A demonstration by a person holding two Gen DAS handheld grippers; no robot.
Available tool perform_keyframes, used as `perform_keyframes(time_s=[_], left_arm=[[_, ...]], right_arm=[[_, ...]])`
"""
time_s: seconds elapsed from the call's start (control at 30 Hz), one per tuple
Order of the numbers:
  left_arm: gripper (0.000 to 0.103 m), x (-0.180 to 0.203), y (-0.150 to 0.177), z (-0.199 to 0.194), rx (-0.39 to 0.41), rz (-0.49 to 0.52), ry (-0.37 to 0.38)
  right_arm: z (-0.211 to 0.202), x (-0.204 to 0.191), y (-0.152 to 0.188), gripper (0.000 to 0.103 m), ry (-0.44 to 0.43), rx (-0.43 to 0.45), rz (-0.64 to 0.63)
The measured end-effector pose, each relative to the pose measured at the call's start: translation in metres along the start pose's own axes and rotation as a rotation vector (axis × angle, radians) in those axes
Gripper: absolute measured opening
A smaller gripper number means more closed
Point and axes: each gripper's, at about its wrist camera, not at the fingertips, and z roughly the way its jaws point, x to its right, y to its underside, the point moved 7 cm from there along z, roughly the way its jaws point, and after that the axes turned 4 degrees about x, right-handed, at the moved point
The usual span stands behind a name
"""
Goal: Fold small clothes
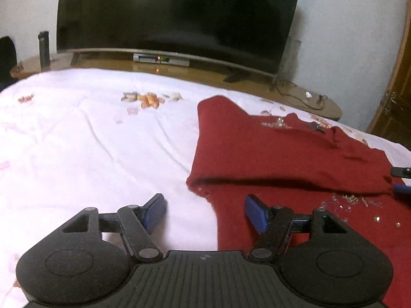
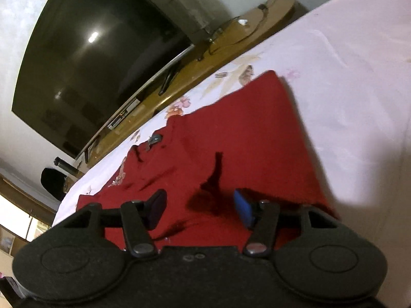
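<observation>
A dark red knit garment (image 1: 282,148) with small sparkly beads lies partly folded on the white bed sheet (image 1: 90,141); one flap is turned over along a crease. My left gripper (image 1: 204,213) hangs open just above the garment's near left edge, with sheet and red cloth showing between its blue pads and nothing pressed. My right gripper (image 2: 199,208) stands open over the red garment (image 2: 244,133), and a small raised pucker of cloth (image 2: 214,179) lies just ahead of its jaws. The right gripper's fingertips (image 1: 401,172) show at the far right edge of the left wrist view.
A large dark television (image 1: 179,18) stands on a wooden cabinet (image 1: 205,73) beyond the bed's far edge, with a set-top box (image 1: 160,59) under it. A dark bottle (image 1: 44,48) stands at the cabinet's left end. Cables (image 1: 295,95) trail at its right end.
</observation>
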Motion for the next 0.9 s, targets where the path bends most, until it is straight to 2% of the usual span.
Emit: perform_keyframes(time_s=[0.03, 0.07, 0.13, 0.17, 0.2, 0.23, 0.33, 0.43, 0.57, 0.6, 0.67, 0.73, 0.9], left_arm=[[0.069, -0.002, 0.0, 0.0, 0.005, -0.004, 0.005], [0.069, -0.003, -0.002, 0.001, 0.007, -0.013, 0.008], [0.068, -0.007, -0.003, 0.003, 0.011, -0.04, 0.019], [0.066, -0.009, -0.004, 0.004, 0.011, -0.049, 0.028], [0.047, -0.007, -0.005, 0.01, 0.002, -0.045, 0.035], [0.035, -0.006, -0.005, 0.016, -0.007, -0.019, 0.022], [0.022, -0.004, -0.008, 0.023, -0.019, 0.036, 0.024], [0.022, -0.001, -0.008, 0.023, -0.019, 0.074, 0.027], [0.022, 0.003, -0.007, 0.022, -0.015, 0.098, 0.018], [0.022, 0.005, -0.008, 0.024, -0.015, 0.102, 0.016], [0.022, 0.006, -0.008, 0.025, -0.018, 0.105, 0.016], [0.022, 0.006, -0.008, 0.024, -0.02, 0.106, 0.019], [0.022, 0.005, -0.009, 0.024, -0.025, 0.115, 0.028]], right_arm=[[0.004, -0.005, 0.0, 0.043, 0.003, -0.009, -0.019], [0.006, -0.008, 0.001, 0.04, 0.006, -0.018, -0.037], [0.01, -0.012, 0.005, 0.028, 0.018, -0.026, -0.078], [0.013, -0.015, 0.007, 0.026, 0.029, -0.027, -0.101], [0.014, -0.016, 0.008, 0.02, 0.038, -0.027, -0.121], [0.014, -0.017, 0.008, 0.012, 0.045, -0.028, -0.14], [0.009, -0.026, 0.006, 0.01, 0.056, -0.004, -0.244], [-0.005, -0.039, -0.008, 0.009, 0.047, 0.07, -0.318], [-0.027, -0.04, -0.03, 0.009, 0.048, 0.151, -0.341], [-0.027, -0.035, -0.031, 0.009, 0.061, 0.145, -0.343], [-0.014, -0.017, -0.025, 0.009, 0.127, 0.085, -0.349], [-0.003, -0.002, -0.016, 0.01, 0.152, 0.029, -0.334], [-0.008, 0.001, -0.013, 0.01, 0.139, 0.046, -0.32]])
